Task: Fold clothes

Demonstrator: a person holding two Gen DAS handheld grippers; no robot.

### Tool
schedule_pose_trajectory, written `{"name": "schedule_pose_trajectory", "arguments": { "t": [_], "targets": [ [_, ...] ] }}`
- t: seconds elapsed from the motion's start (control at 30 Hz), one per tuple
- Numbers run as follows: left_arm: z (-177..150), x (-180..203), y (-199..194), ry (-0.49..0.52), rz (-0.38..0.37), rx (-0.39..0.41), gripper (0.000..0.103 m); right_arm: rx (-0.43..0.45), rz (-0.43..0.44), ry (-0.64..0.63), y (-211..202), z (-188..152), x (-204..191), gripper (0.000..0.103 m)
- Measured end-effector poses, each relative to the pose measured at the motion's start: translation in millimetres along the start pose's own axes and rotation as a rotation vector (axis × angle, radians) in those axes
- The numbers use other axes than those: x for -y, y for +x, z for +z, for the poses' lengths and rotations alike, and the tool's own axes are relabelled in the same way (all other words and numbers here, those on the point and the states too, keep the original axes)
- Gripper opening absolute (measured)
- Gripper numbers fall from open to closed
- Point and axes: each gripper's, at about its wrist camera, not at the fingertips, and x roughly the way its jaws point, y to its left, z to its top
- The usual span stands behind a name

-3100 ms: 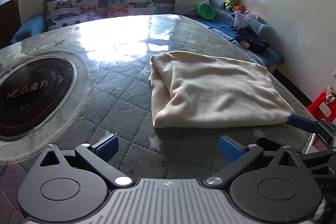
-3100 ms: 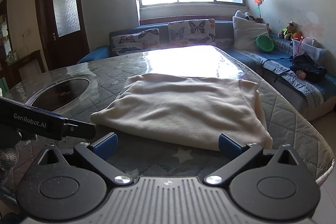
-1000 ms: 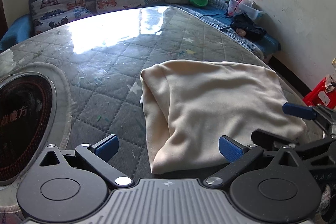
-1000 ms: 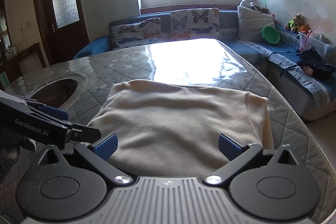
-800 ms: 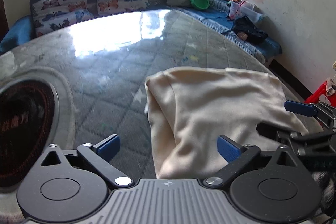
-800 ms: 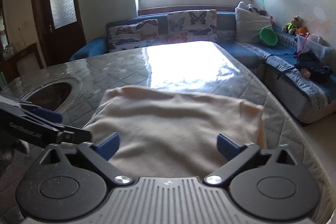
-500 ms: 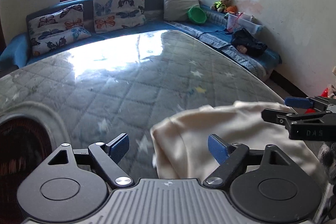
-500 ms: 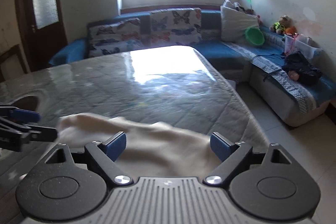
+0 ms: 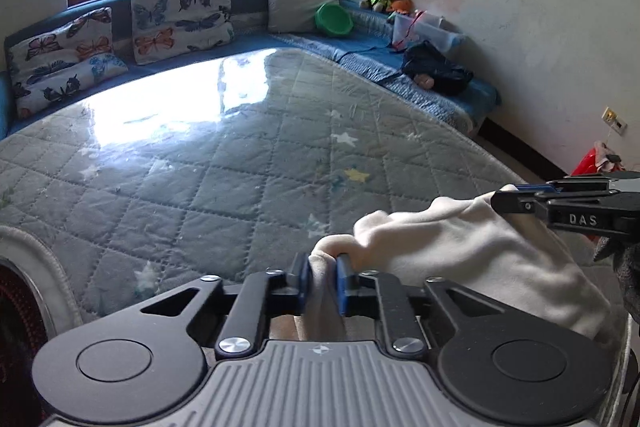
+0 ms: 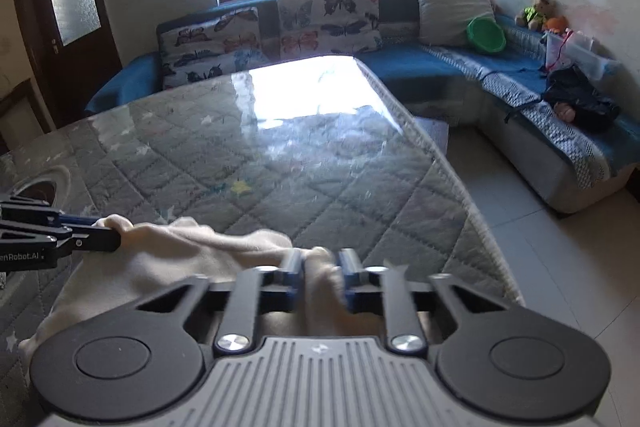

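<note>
A cream garment (image 9: 472,251) lies bunched at the near edge of the quilted table (image 9: 240,163). My left gripper (image 9: 323,281) is shut on one near corner of it. My right gripper (image 10: 321,277) is shut on the other near corner of the garment (image 10: 180,247). Each gripper shows in the other's view: the right one (image 9: 508,201) at the right edge, the left one (image 10: 108,235) at the left edge. The cloth hangs lifted between the two grippers.
A round dark hotplate inset (image 9: 16,307) sits in the table at the left. A blue corner sofa (image 10: 432,75) with butterfly cushions (image 10: 328,15), a green bowl (image 10: 486,35) and toys runs behind and to the right. The table's right edge (image 10: 460,187) drops to tiled floor.
Both grippers have closed on the garment's near corners and lifted them. The flat folded cloth is now bunched up and pulled toward the near table edge.
</note>
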Motion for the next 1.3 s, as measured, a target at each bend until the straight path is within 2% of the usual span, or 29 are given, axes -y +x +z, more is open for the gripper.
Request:
{"name": "schedule_pose_trajectory", "arguments": {
  "t": [0.2, 0.3, 0.37, 0.43, 0.5, 0.57, 0.63, 0.77, 0.97, 1.03, 1.13, 1.17, 1.23, 1.3],
  "targets": [
    [19.4, 1.9, -26.5, 0.002, 0.004, 0.099, 0.011, 0.087, 0.006, -0.030, -24.1, 19.2, -8.1, 0.009],
    [43.7, -2.8, -50.9, -0.028, 0.007, 0.188, 0.011, 0.222, 0.006, -0.038, -53.6, 47.1, -13.3, 0.009],
    [62.6, -4.1, -76.2, -0.035, 0.004, 0.275, 0.011, 0.326, 0.011, -0.040, -77.1, 65.5, -16.9, 0.009],
    [76.7, -3.3, -105.5, -0.035, -0.024, 0.366, 0.011, 0.423, 0.030, -0.039, -103.2, 78.7, -20.6, 0.008],
    [84.9, -0.6, -130.0, -0.023, -0.044, 0.423, 0.011, 0.497, 0.052, -0.052, -126.9, 82.8, -24.8, 0.008],
    [85.5, 1.4, -145.2, -0.012, -0.064, 0.447, 0.011, 0.530, 0.072, -0.065, -142.6, 79.1, -27.5, 0.008],
    [73.4, 0.2, -146.9, -0.010, -0.093, 0.415, 0.011, 0.541, 0.092, -0.076, -153.6, 70.9, -29.3, 0.008],
    [44.6, -2.3, -144.3, -0.003, -0.138, 0.331, 0.011, 0.485, 0.112, -0.094, -165.0, 37.5, -30.6, 0.009],
    [-12.2, -4.9, -99.4, -0.027, -0.117, 0.111, 0.012, 0.250, 0.081, -0.068, -138.3, -17.6, -30.8, 0.016],
    [-22.9, -5.5, -90.9, -0.041, -0.109, 0.072, 0.014, 0.193, 0.081, -0.058, -130.6, -30.7, -33.9, 0.024],
    [-36.0, -2.9, -88.8, -0.042, -0.099, 0.054, 0.017, 0.175, 0.087, -0.062, -127.5, -42.8, -40.4, 0.036],
    [-39.5, 0.0, -90.7, -0.040, -0.097, 0.054, 0.019, 0.163, 0.097, -0.067, -126.7, -45.7, -43.4, 0.038],
    [-42.6, 4.2, -93.8, -0.038, -0.090, 0.053, 0.035, 0.143, 0.111, -0.061, -124.1, -54.0, -51.0, 0.050],
    [-48.3, 11.0, -98.4, -0.031, -0.071, 0.050, 0.047, 0.118, 0.120, -0.069, -121.3, -59.4, -57.0, 0.057]
  ]
}}
